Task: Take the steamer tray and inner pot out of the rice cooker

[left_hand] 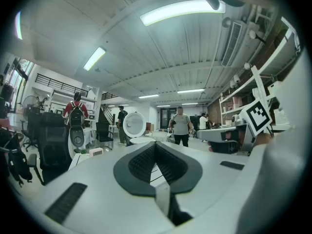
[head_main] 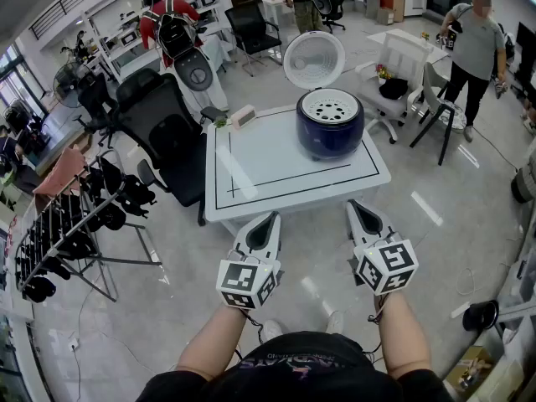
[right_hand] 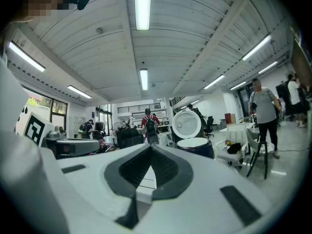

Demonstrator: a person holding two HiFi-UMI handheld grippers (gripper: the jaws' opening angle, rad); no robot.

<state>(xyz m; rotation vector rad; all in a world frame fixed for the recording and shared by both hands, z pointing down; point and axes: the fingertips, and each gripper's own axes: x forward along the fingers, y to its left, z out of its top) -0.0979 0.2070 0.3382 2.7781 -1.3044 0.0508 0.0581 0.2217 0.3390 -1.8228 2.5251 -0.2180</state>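
Steamer tray [head_main: 329, 105]: seated in the open rice cooker [head_main: 329, 136], well ahead of left gripper [head_main: 269, 217] and right gripper [head_main: 357, 206]; inner pot hidden beneath. Both pressed together, holding nothing. Risk if arriving unopened: nudging the tray rim, shoving the cooker across the table [head_main: 251, 178].

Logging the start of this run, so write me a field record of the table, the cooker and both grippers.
surface: white table with a black border line
appliance: blue rice cooker on the table's far right part, lid standing open
top insert: white perforated steamer tray seated in the cooker's mouth
under it: inner pot not visible
left hand: left gripper shut, empty, short of the table's near edge
right hand: right gripper shut, empty, also short of that edge
extra: small box at the far left corner
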